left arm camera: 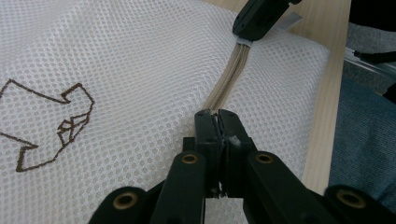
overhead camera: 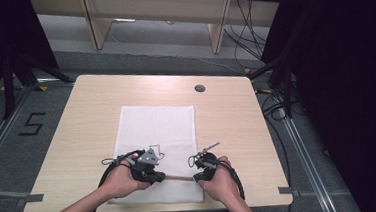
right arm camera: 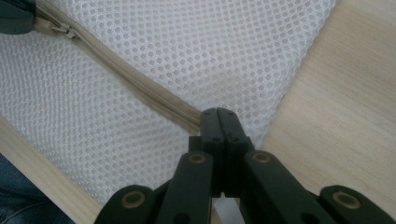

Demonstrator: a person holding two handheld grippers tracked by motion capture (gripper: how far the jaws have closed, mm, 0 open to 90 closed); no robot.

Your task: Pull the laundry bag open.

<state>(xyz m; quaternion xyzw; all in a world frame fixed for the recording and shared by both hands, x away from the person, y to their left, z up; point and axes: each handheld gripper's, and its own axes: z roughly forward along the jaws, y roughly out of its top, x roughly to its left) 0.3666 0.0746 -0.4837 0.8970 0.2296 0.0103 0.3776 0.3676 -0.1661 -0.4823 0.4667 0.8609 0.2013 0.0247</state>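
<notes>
zipper (left arm camera: 229, 81): beige, running along near edge of bag, stretching taut between both grippers
bag (overhead camera: 158, 133): white mesh, lying flat mid-table, near edge closest to person; brown outline print (left arm camera: 44, 123) showing left of zipper in left gripper view
left gripper (left arm camera: 217, 120): jaws pressing together, pinching zipper at its left end
right gripper (right arm camera: 221, 119): jaws fully closed, clamping zipper's other end, just inside bag's right corner
slider (right arm camera: 65, 31): sitting on zipper close to left gripper
table (overhead camera: 227, 118): light wood, lying bare around bag
grommet (overhead camera: 200, 88): dark, round, sitting beyond bag, well apart from zipper
</notes>
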